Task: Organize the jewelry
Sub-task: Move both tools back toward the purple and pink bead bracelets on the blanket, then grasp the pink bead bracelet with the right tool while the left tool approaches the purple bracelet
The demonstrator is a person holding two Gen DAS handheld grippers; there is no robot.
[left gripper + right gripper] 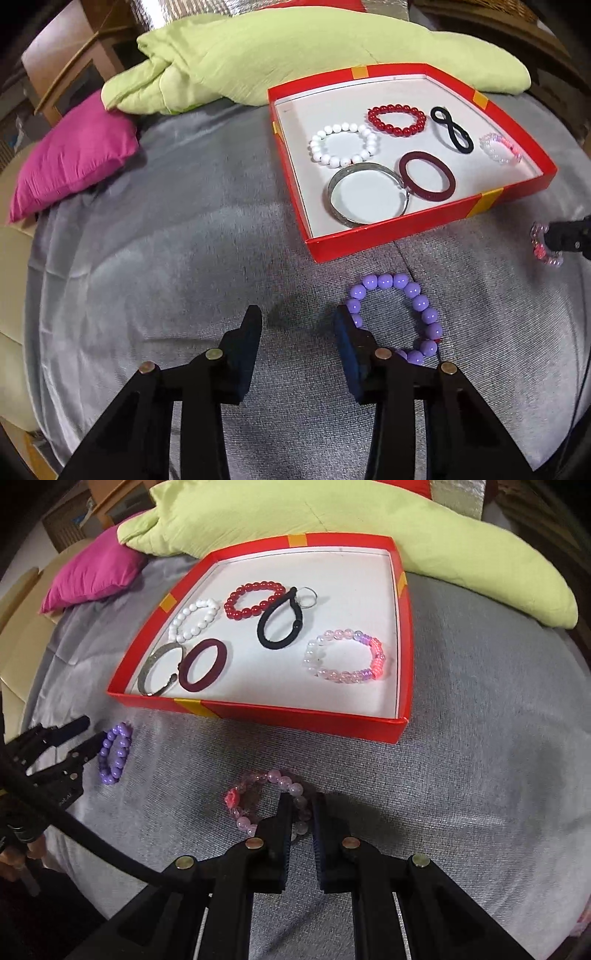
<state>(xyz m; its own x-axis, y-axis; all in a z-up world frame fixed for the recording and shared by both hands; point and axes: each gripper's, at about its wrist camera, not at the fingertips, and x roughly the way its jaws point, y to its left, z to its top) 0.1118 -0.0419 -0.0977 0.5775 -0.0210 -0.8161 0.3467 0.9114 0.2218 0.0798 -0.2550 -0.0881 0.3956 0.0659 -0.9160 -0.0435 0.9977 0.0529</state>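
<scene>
A red box (388,230) (295,716) with a white floor holds several bracelets: white beads (343,147), red beads (397,119), a silver bangle (365,194), a dark red ring (426,176), a black band (452,129) and a pink-clear bead bracelet (345,655). A purple bead bracelet (402,317) (115,753) lies on the grey cover in front of the box. My left gripper (297,325) is open, its right finger touching the purple beads. My right gripper (301,805) is shut on a pink bead bracelet (266,801), also seen in the left wrist view (545,247).
A green quilt (295,51) lies behind the box. A magenta pillow (74,158) sits at the left. The grey bed cover (480,738) spreads around the box. Wooden furniture (70,55) stands beyond the bed at the left.
</scene>
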